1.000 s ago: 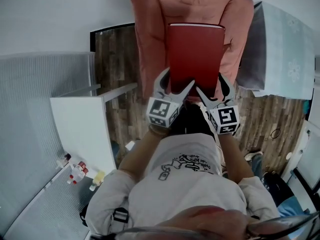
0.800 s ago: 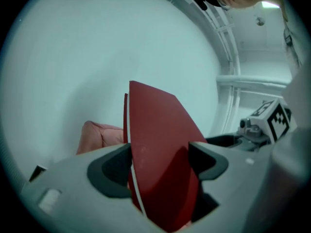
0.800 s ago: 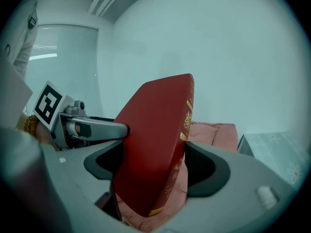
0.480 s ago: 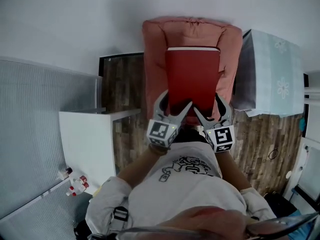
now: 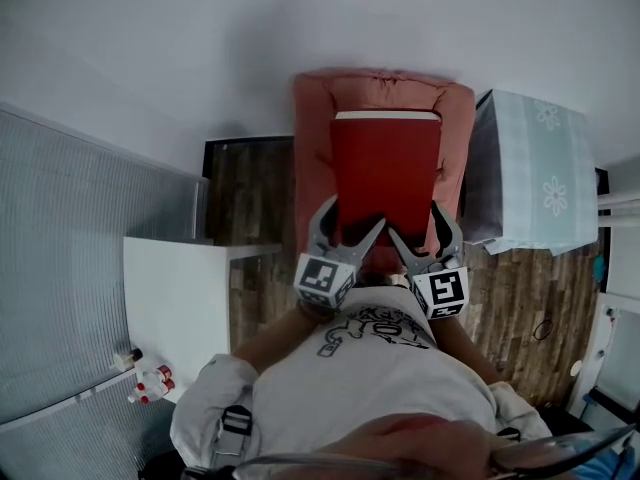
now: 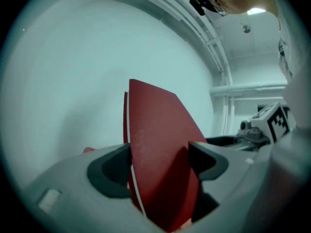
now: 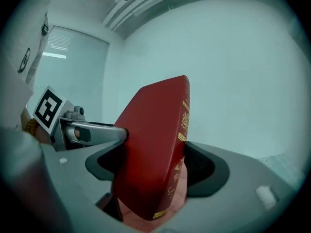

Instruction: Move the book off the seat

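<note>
A red hardback book [image 5: 385,173] hangs flat above the pink armchair [image 5: 312,158], clear of its seat. My left gripper [image 5: 352,230] is shut on the book's near left corner. My right gripper [image 5: 418,230] is shut on its near right corner, and its jaws have just been closing a little further on the book. In the left gripper view the red cover [image 6: 160,149] stands edge-on between the dark pads of the left gripper [image 6: 159,166]. The right gripper view shows the gold-lettered spine [image 7: 181,130] wedged in my right gripper [image 7: 153,166].
A white desk [image 5: 175,298] stands at the left, with small bottles [image 5: 150,378] beside it. A table under a pale blue cloth [image 5: 530,168] adjoins the armchair on the right. Wooden floor [image 5: 255,188] lies between desk and chair. White wall fills the background.
Both grippers have risen with the book between them. The armchair and floor now look smaller and farther below in the head view.
</note>
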Available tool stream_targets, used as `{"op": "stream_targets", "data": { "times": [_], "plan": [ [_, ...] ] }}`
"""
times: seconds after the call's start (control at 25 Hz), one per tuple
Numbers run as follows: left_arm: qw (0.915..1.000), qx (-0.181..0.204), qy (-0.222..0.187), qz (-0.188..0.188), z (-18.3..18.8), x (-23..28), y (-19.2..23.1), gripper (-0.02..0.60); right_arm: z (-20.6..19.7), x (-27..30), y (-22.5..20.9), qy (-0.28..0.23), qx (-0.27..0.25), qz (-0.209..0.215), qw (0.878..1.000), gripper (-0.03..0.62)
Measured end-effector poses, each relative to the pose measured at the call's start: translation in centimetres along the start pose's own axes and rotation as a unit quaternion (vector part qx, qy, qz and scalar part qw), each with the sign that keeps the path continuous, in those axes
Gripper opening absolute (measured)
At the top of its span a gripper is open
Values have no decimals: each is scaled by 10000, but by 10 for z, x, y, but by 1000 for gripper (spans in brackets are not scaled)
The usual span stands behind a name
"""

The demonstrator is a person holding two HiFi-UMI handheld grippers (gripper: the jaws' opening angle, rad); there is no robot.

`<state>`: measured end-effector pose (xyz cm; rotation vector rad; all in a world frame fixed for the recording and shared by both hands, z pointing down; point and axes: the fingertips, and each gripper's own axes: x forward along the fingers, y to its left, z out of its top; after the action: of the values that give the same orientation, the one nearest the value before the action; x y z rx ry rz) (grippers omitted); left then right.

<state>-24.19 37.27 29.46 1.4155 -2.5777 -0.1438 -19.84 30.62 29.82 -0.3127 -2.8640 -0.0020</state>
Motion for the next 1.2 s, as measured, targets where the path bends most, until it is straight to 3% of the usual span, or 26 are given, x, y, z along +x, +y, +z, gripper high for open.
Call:
{"op": "stream_targets", "data": {
  "times": [0.28,0.68,0.92,1.2],
  "plan": [
    [9997,70,-106,-201,15,3,-9,359,13,-10,-4,-90,34,-241,9997,377],
    [9923,182,-86,-1220,12,28,-57,359,3,-54,-29,-227,150,-1210,9923,385],
    [9771,210,50,-2117,8,44,-114,359,-8,-106,-51,-293,342,-2128,9761,385],
    [9500,284,254,-3100,9,54,-202,359,-18,-190,-74,-253,645,-3101,9482,387]
  ]
}}
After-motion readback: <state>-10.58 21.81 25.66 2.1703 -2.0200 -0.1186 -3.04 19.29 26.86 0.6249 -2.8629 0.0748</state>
